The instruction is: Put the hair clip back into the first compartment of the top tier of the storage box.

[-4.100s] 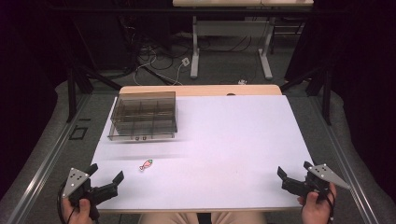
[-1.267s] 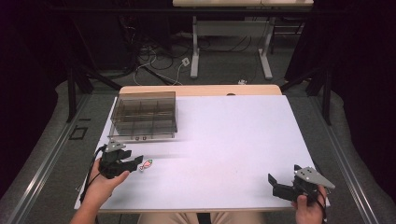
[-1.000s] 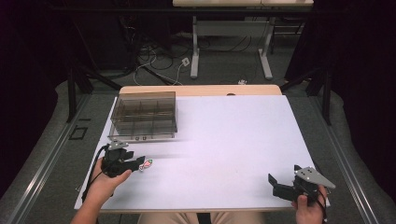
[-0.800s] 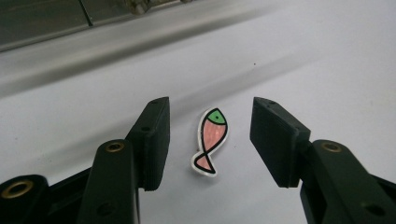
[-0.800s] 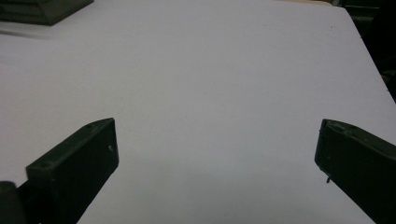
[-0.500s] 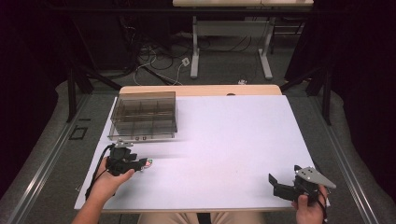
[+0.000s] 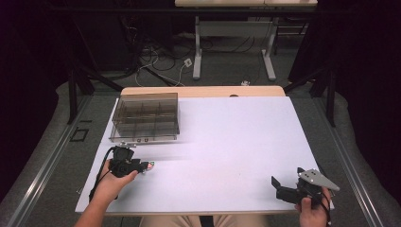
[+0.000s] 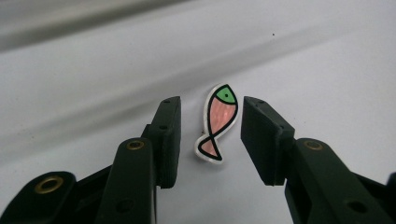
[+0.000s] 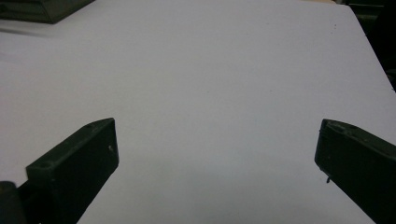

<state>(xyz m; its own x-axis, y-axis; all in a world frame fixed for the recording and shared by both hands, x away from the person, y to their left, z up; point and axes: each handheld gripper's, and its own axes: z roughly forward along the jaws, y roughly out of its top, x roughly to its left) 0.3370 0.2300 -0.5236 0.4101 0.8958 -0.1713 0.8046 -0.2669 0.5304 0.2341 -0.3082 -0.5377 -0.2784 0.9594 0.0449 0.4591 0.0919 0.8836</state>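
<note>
A: Left gripper [image 8: 210, 135] first; we see its two black jaws part-open with the fish charm [image 8: 218, 122] lying flat between them; the jaws have just been closing, but the pads are not touching it yet; there is a clear gap on each side.

B: Agreed; nothing gripped there; the charm has a green head, a pink body, a black outline and a white rim; the head points away from the gripper.

A: Placing it now; in the high view the fish charm [image 7: 150, 165] sits on the white tabletop [image 7: 236, 142] near the left edge, a bit closer to the front edge than to the back; the left gripper [image 7: 142, 165] is just beside it, on its left-edge side.

B: The clear compartment box [image 7: 145, 117] stands at the back left corner, apart from the charm; we can't tell what is in its compartments.

A: Right gripper [image 7: 283, 187] sits at the front right corner, well apart from the charm; in its own view the right gripper [image 9: 217, 154] has its jaws spread wide over bare tabletop, holding nothing.

B: A hand [image 7: 109, 187] carries the left one; done.
</note>
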